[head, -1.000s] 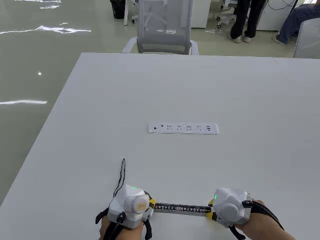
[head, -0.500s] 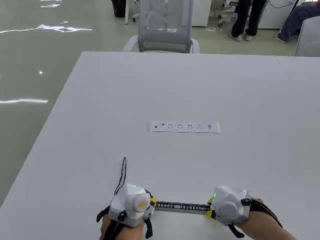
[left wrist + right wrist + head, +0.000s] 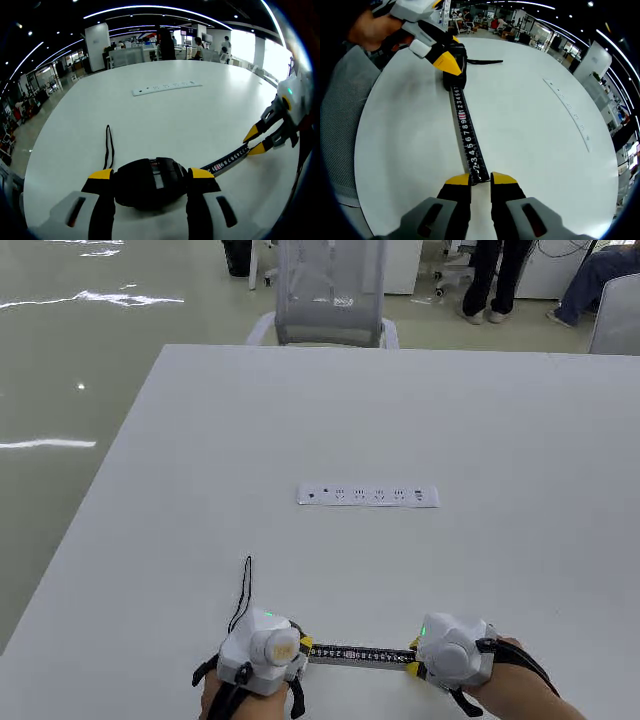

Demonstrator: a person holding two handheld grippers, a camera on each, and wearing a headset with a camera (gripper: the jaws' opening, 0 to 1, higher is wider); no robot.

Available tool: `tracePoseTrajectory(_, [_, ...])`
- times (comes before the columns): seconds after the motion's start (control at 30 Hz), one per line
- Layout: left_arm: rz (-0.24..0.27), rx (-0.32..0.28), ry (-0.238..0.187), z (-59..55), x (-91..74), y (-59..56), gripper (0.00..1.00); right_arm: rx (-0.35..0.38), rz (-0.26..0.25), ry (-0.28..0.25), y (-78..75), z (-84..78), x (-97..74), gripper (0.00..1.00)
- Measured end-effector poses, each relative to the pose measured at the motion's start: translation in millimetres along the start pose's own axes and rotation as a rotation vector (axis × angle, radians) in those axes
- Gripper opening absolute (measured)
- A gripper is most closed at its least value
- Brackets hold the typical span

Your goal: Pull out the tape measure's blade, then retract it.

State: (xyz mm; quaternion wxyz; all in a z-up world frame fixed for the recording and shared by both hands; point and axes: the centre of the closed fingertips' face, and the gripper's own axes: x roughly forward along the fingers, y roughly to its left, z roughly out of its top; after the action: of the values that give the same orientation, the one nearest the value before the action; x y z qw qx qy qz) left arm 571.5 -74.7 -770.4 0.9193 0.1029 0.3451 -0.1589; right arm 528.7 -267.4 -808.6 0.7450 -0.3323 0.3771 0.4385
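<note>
The black tape measure (image 3: 150,181) lies on the white table, and my left gripper (image 3: 150,175) is shut on its case, yellow fingertips on either side. Its numbered blade (image 3: 466,134) runs from the case (image 3: 456,64) to my right gripper (image 3: 480,178), which is shut on the blade's end. In the head view the left gripper (image 3: 262,650) is at the near edge and the right gripper (image 3: 447,652) is to its right, with the blade (image 3: 358,654) stretched flat between them. A black wrist cord (image 3: 241,592) trails from the case toward the table's middle.
A white power strip (image 3: 368,495) lies flat in the middle of the table (image 3: 400,410). A grey office chair (image 3: 330,290) stands at the far edge. People stand beyond it at the back right.
The right gripper has moved a little to the left toward the case, so the drawn-out stretch of blade is slightly shorter. The left gripper holds the case still.
</note>
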Motion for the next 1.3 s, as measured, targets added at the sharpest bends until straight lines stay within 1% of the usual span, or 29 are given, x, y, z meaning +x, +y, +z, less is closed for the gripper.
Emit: tracePoseTrajectory(1.3, [-0.003,-0.002,-0.001,-0.4,-1.0,-0.3,0.54,-0.011,0.012,-0.01,4.3,14.9,7.9,0.12])
